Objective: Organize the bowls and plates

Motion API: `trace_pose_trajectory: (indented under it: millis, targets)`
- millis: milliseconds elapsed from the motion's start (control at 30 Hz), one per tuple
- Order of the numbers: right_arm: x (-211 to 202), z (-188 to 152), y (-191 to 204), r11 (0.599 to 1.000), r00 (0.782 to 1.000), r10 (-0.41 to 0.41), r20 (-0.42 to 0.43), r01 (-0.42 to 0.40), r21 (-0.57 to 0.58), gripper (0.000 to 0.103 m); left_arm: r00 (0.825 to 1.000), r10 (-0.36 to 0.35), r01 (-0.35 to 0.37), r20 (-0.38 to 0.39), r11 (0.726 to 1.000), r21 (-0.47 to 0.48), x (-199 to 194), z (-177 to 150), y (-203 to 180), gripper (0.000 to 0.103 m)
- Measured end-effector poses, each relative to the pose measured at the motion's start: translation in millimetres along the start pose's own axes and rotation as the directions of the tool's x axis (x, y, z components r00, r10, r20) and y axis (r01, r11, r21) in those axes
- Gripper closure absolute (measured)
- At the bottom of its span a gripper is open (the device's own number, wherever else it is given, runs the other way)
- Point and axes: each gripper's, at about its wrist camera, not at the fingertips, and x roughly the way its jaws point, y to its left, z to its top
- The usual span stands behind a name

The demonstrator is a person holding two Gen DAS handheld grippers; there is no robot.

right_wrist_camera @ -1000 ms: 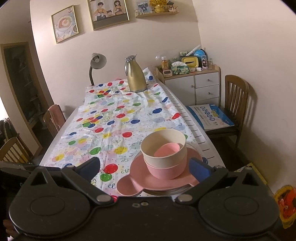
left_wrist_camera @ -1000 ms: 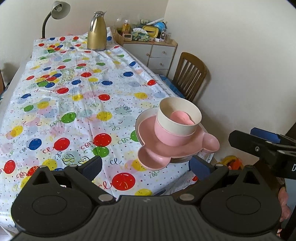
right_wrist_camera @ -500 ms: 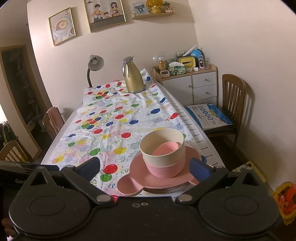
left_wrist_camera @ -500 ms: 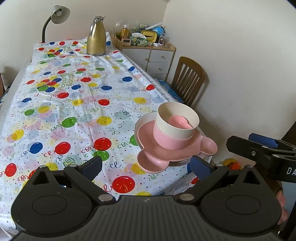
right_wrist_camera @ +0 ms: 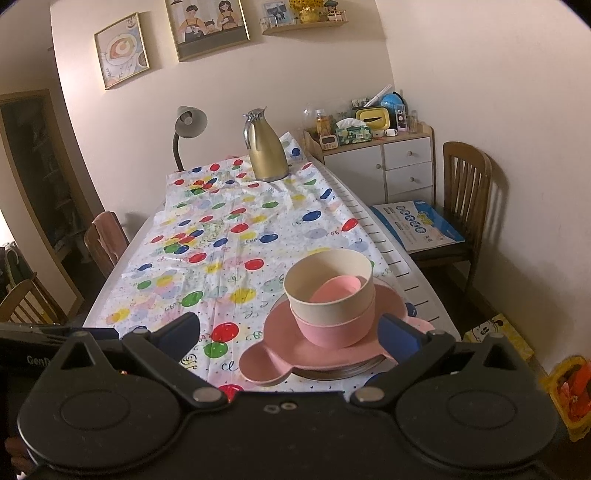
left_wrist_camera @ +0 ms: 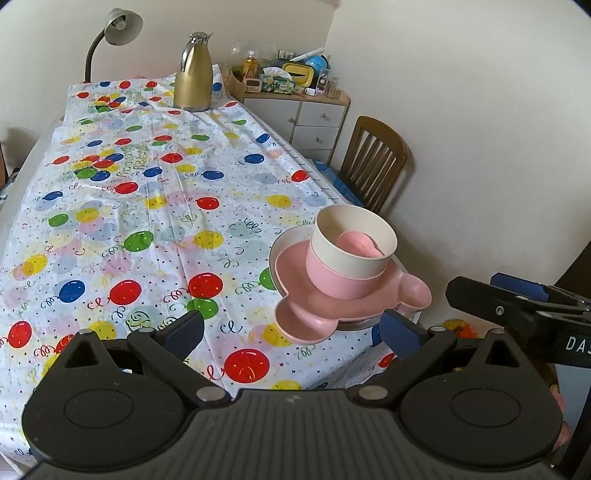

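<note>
Item 1: stack of tableware, at the near right corner of the desk (right_wrist_camera: 424, 291), which carries a white cloth printed with coloured balloons (left_wrist_camera: 147, 206).
- Base: a pale round plate (left_wrist_camera: 286, 240), with what looks like a darker rim beneath it in the right wrist view; kind unclear.
- On it: a pink plastic plate with two ear-shaped lobes (left_wrist_camera: 332, 306). Its lobes overhang the desk edge, so the pile sits close to the drop.
- On that: a pink bowl (right_wrist_camera: 332, 330), nested under a cream bowl (right_wrist_camera: 328, 295). A small pink dish (right_wrist_camera: 338, 290) lies tilted inside the cream one.
- Judgement: widest at the bottom, smallest on top, for steadiness and little footprint. The sorting looks finished or nearly so.

Item 2: left tongs (left_wrist_camera: 291, 326). Spread wide, holding nothing, set back from the stack on the near side.

Item 3: right tongs (right_wrist_camera: 290, 328). Likewise parted and empty, the stack framed between the blue pads (right_wrist_camera: 397, 334) but untouched.

Item 4, not part of the task: gold metal jug (left_wrist_camera: 192, 74) and grey gooseneck lamp (left_wrist_camera: 118, 26) at the far end, well apart from the stack.
</note>
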Motion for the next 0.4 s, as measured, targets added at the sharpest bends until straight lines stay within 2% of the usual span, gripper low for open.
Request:
trace_pose_trajectory:
  millis: [400]
  targets:
    - [1.9, -6.7, 7.5, 1.000, 1.000, -0.006, 0.002, 0.006, 0.002, 0.000, 1.000, -0.013, 0.013, 0.003, 1.000, -0.011, -0.6, -4.1, 1.4, 0.001]
